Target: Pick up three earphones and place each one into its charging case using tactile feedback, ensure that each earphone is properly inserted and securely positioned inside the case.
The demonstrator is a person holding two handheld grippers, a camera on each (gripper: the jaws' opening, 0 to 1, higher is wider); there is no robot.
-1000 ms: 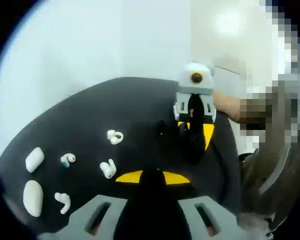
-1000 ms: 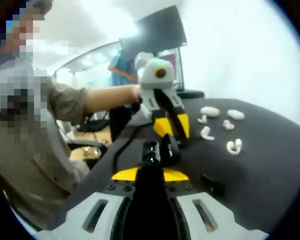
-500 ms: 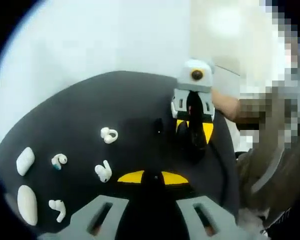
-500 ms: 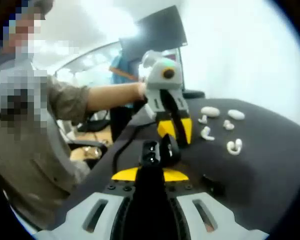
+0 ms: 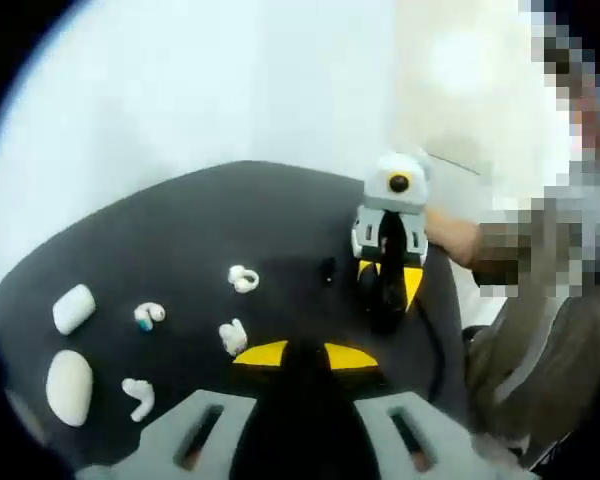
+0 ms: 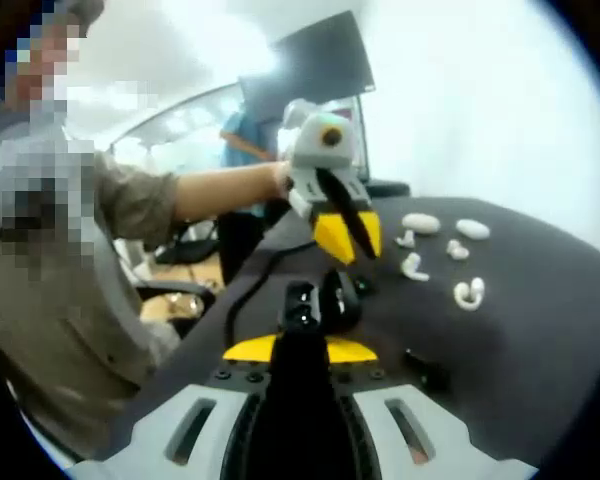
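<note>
Four white earphones (image 5: 233,337) and two white charging cases (image 5: 69,386) lie on the black tabletop (image 5: 180,240) toward one edge, well apart from the closed left gripper (image 6: 346,237) and the right gripper (image 6: 302,350), which pinches a black earphone case (image 6: 320,302).

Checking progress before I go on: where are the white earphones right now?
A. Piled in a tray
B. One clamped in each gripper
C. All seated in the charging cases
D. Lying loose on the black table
D: in the left gripper view, four white earphones lie apart on the black table beside two closed white cases.
</note>
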